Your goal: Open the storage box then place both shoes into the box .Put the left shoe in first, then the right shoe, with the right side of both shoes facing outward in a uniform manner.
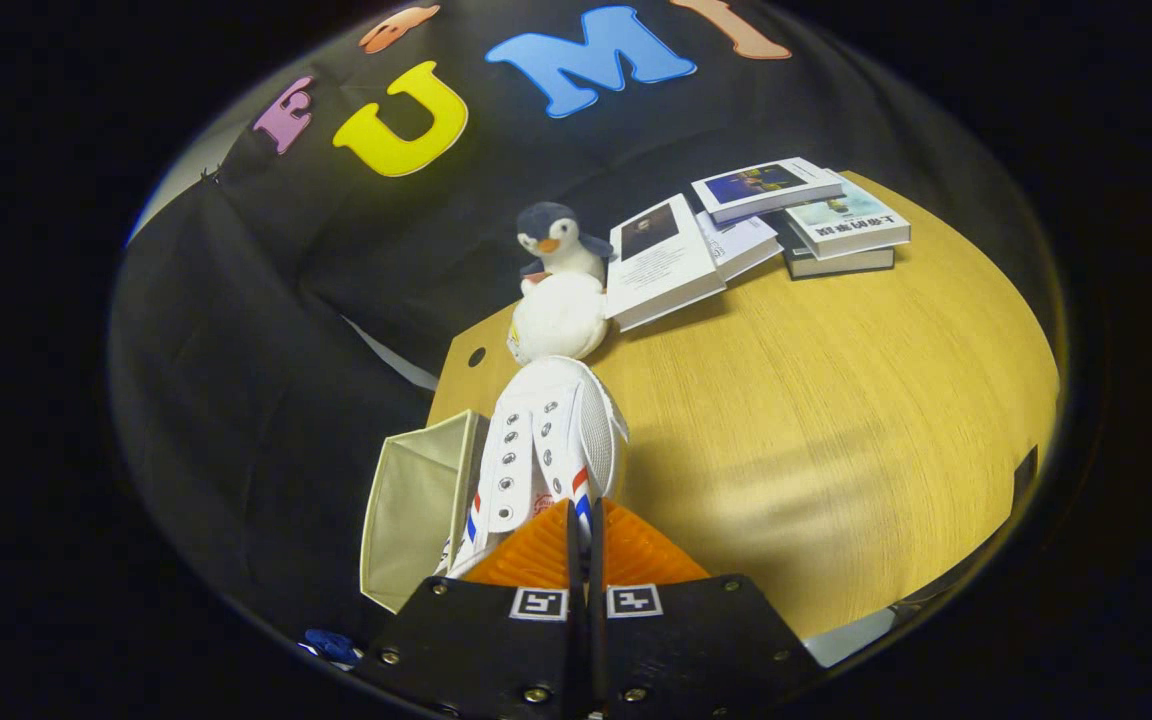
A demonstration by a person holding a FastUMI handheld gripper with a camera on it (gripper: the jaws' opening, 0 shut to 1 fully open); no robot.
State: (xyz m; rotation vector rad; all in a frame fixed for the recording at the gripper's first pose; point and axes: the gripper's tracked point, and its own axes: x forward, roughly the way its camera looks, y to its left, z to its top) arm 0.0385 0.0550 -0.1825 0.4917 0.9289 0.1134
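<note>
Between the nearly closed tongs [581, 520], a white sneaker [546, 440] was pinched at its collar, its length and toe running straight ahead. The cream storage box [416, 500] stood beside it at the counter [836, 420] edge, a plush penguin [558, 240] and books [756, 225] beyond.

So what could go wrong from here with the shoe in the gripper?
The gripper pinches only the heel end of the white shoe, so the long toe may swing or slip free. The beige storage box sits at the table's corner; a nudge might tip it off. The shoe's toe is near the plush penguin and could knock it.
</note>
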